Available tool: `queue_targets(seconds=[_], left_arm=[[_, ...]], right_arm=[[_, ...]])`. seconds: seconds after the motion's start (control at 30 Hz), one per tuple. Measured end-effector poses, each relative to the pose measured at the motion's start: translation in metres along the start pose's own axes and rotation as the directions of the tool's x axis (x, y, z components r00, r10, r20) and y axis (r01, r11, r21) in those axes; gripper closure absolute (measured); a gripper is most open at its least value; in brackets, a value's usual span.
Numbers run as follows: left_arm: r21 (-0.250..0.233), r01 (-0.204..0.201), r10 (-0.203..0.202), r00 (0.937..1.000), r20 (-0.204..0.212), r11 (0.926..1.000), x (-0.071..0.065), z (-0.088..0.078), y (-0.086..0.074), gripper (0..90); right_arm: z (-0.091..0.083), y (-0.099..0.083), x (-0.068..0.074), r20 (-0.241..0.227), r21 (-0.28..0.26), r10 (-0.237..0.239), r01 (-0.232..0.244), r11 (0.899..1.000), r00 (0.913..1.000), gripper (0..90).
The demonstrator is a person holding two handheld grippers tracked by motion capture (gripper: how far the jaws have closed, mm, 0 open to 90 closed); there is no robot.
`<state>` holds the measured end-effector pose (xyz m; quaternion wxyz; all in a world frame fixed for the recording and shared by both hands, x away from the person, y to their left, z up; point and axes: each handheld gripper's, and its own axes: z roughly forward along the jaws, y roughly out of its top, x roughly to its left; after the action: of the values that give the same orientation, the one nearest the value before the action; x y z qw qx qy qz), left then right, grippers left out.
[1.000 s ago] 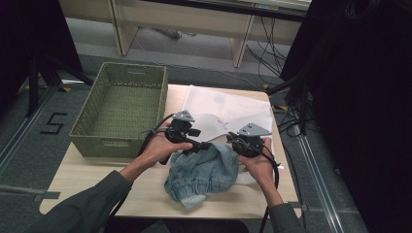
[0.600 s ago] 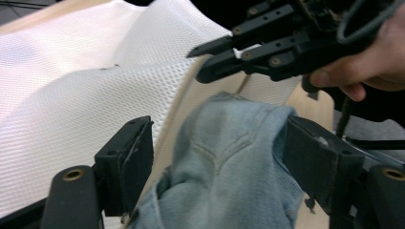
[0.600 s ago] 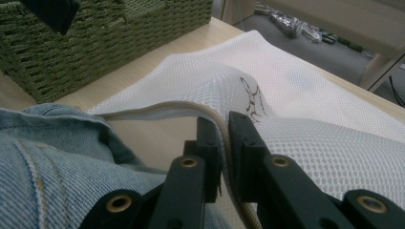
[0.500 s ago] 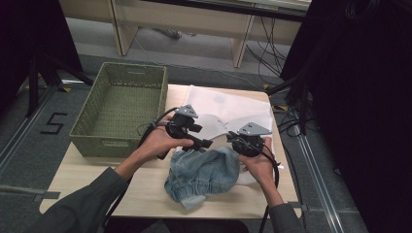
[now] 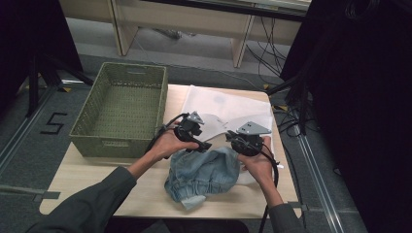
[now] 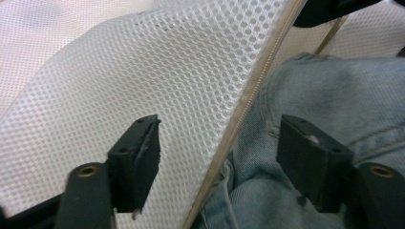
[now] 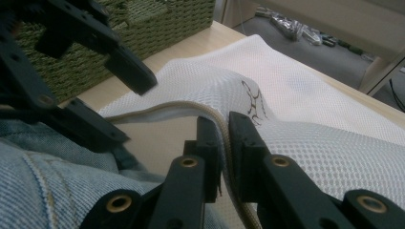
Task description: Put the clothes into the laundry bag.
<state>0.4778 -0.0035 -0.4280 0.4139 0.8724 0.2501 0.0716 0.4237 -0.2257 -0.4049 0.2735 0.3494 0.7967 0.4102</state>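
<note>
Right tool (image 7: 224,138) clenched on the mesh bag's (image 5: 228,104) zipper edge (image 7: 167,107), left tool (image 6: 219,157) released astride that edge above the jeans (image 5: 204,174) on the bench (image 5: 97,179); a weak pinch could let the opening collapse.

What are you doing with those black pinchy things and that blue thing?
A person at a wooden table holds a gripper in each hand. The right gripper is shut on the beige edge of a white mesh bag, lifting it. The left gripper is open, its jaws on either side of that same edge, not pinching it yet. Crumpled denim clothing lies by the bag's opening. A green woven basket sits to the left.
</note>
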Motion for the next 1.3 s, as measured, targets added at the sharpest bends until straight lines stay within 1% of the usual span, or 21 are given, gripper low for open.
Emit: queue_targets(seconds=[0.1,0.17,0.2,0.27,0.43,0.47,0.5,0.53,0.63,0.67,0.73,0.77,0.87,0.93,1.0,1.03,1.07,1.13,1.17,1.2,1.3], left_arm=[[0.003,-0.033,0.033,0.9993,-0.018,0.9994,-0.001,0.009,-0.001,45.2],[0.001,-0.089,0.089,0.9948,-0.05,0.996,0.0,0.011,-0.002,66.4],[-0.007,-0.096,0.096,0.9943,-0.047,0.9953,0.001,0.011,-0.003,76.1],[-0.037,-0.094,0.091,0.9937,-0.066,0.9949,0.005,0.005,-0.004,84.5],[-0.062,-0.097,0.092,0.9927,-0.078,0.9934,0.009,-0.016,-0.001,86.0],[-0.067,-0.105,0.099,0.991,-0.091,0.9922,0.008,-0.03,0.0,86.0],[-0.06,-0.124,0.118,0.9886,-0.093,0.9905,0.009,-0.037,0.0,86.0],[-0.054,-0.131,0.125,0.987,-0.101,0.9899,0.008,-0.041,0.0,86.0],[-0.019,-0.155,0.153,0.9828,-0.105,0.9877,0.009,-0.049,-0.004,85.6],[-0.015,-0.135,0.133,0.986,-0.101,0.9907,0.009,-0.049,-0.006,85.6],[0.001,-0.152,0.151,0.9833,-0.102,0.9884,0.008,-0.05,-0.007,85.6],[0.003,-0.144,0.144,0.9844,-0.102,0.9895,0.007,-0.05,-0.008,85.6],[0.01,-0.161,0.161,0.9812,-0.106,0.9869,0.005,-0.054,-0.006,85.4],[0.012,-0.154,0.154,0.9828,-0.102,0.988,0.005,-0.055,-0.007,85.4],[0.023,-0.161,0.163,0.9815,-0.1,0.9866,0.006,-0.055,-0.008,85.3],[0.016,-0.139,0.14,0.9854,-0.096,0.9901,0.006,-0.053,-0.009,85.3],[0.016,-0.143,0.143,0.9852,-0.094,0.9896,0.006,-0.053,-0.009,85.2],[0.015,-0.143,0.144,0.9853,-0.092,0.9895,0.007,-0.052,-0.009,85.2],[0.015,-0.143,0.144,0.9853,-0.092,0.9895,0.007,-0.052,-0.009,85.2],[0.015,-0.133,0.134,0.9867,-0.092,0.991,0.007,-0.052,-0.01,85.2],[0.013,-0.131,0.132,0.9873,-0.089,0.9913,0.007,-0.053,-0.01,85.2]], right_arm=[[0.0,0.0,0.001,-0.003,-0.003,-0.008,0.008,1.0,1.0,83.6],[0.0,0.001,0.001,-0.006,0.0,-0.008,0.008,1.0,0.9999,83.5],[0.001,0.0,0.002,-0.001,-0.014,-0.008,0.008,1.0,1.0,83.4],[0.0,0.0,0.004,-0.015,0.006,-0.01,0.01,1.0,0.9998,83.3],[-0.001,0.001,0.008,-0.031,-0.01,-0.001,0.001,1.0,0.9995,81.4],[-0.006,0.004,0.012,-0.077,0.0,0.018,-0.018,1.0,0.9968,78.7],[-0.007,0.005,0.013,-0.084,-0.009,0.014,-0.015,1.0,0.9964,77.2],[-0.008,0.007,0.014,-0.102,-0.023,-0.012,0.01,1.0,0.9947,73.1],[-0.017,0.014,0.023,-0.129,-0.013,0.05,-0.052,0.999,0.9904,61.5],[-0.019,0.016,0.025,-0.145,-0.028,0.051,-0.055,0.998,0.9881,57.9],[-0.021,0.02,0.032,-0.177,-0.053,0.031,-0.041,0.998,0.9837,51.0],[-0.022,0.021,0.036,-0.192,-0.042,0.005,-0.014,0.999,0.9813,49.1],[-0.023,0.022,0.05,-0.241,-0.029,-0.029,0.022,0.999,0.9701,45.5],[-0.021,0.022,0.058,-0.268,-0.019,-0.037,0.033,0.999,0.9628,43.9],[-0.02,0.022,0.066,-0.301,0.01,-0.039,0.044,0.999,0.9528,41.8],[-0.018,0.021,0.071,-0.325,0.031,-0.039,0.051,0.998,0.945,39.7],[-0.015,0.019,0.074,-0.347,0.054,-0.062,0.086,0.995,0.9359,37.8],[-0.009,0.014,0.079,-0.345,0.074,-0.07,0.101,0.992,0.9359,37.3],[-0.004,0.009,0.081,-0.348,0.101,-0.042,0.082,0.991,0.9366,36.6],[0.003,0.002,0.084,-0.359,0.146,-0.027,0.085,0.986,0.933,36.2],[0.018,-0.017,0.094,-0.356,0.207,-0.062,0.143,0.968,0.9326,34.8]])
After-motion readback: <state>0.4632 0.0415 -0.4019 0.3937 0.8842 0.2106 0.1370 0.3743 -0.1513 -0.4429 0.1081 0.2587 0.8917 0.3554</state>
